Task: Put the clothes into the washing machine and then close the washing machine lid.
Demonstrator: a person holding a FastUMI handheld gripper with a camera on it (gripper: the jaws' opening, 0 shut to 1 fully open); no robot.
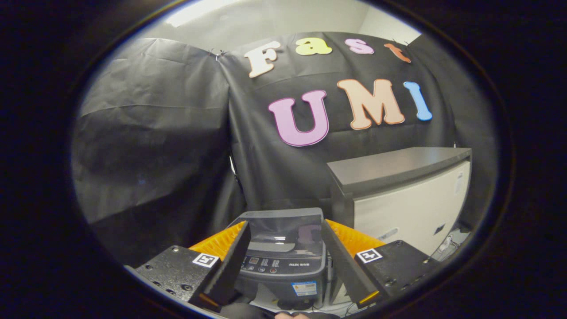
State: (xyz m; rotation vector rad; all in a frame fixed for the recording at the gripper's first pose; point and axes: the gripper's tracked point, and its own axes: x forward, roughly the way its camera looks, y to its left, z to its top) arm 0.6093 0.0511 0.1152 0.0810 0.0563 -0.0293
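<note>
A small dark grey top-loading washing machine stands on the floor, seen between and beyond my fingers. Its glossy lid lies flat and shut, with the control panel along its near edge. My gripper hovers in front of and above the machine. It is open, its black fingers spread wide with nothing between them.
A white cabinet with a grey top stands right beside the machine, on its right. Black cloth walls close in behind and to the left. Some cables lie on the floor by the cabinet's far corner.
</note>
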